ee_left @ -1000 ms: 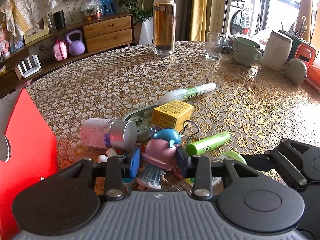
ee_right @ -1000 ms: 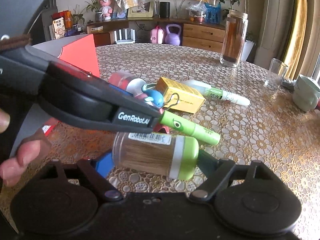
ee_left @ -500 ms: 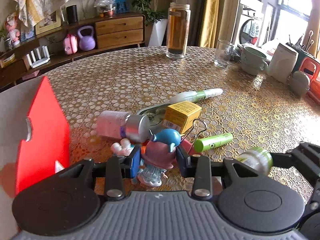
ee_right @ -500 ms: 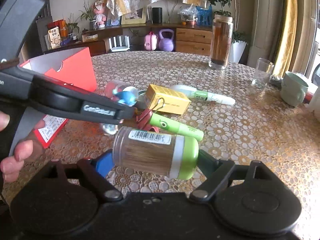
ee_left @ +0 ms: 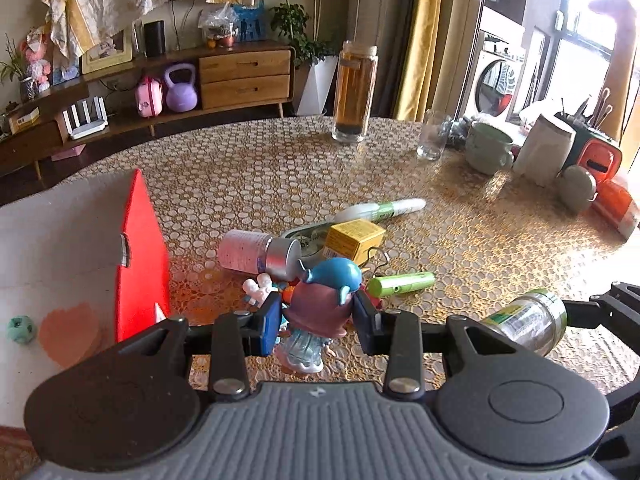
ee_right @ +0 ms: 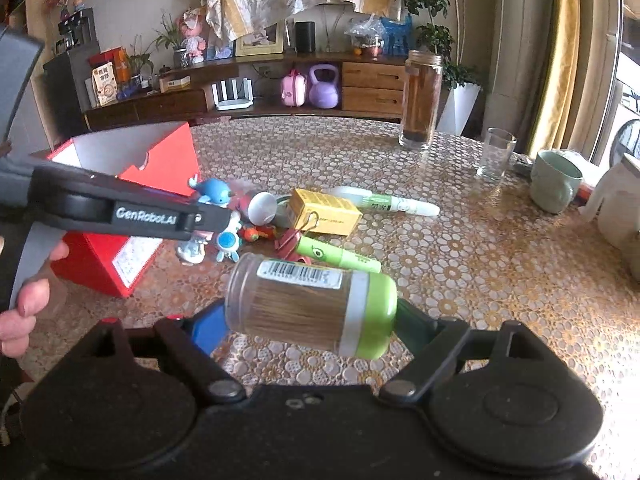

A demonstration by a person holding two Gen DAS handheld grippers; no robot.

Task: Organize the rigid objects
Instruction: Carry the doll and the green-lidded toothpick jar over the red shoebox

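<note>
Round and covered in a gold floral-lace cloth, the table [ee_left: 460,240] carries a cluster of small items at its near centre. I hold the left gripper [ee_left: 316,316] with its pads pressed against both sides of a toy figurine [ee_left: 320,312]; the figurine has a blue whale-shaped cap, a mauve head and a pale blue skirt, and hangs upright above the cloth. To its left stands an open red box [ee_left: 140,248] with a white interior; a small teal ball [ee_left: 22,330] lies inside.

I hold the right gripper [ee_right: 316,312] clamped end to end on a clear toothpick jar [ee_right: 304,304] with a green lid, lying horizontal and raised off the table.

Remaining on the cloth:
- a green tube [ee_right: 338,258], just beyond the jar;
- a yellow carton [ee_right: 324,212] with a wire binder clip [ee_right: 298,236] against it;
- a white-and-green marker [ee_right: 388,202];
- a silver-capped bottle [ee_left: 260,252] on its side.

A tall amber jar [ee_left: 354,92] and an empty glass [ee_left: 434,136] stand at the far edge.
</note>
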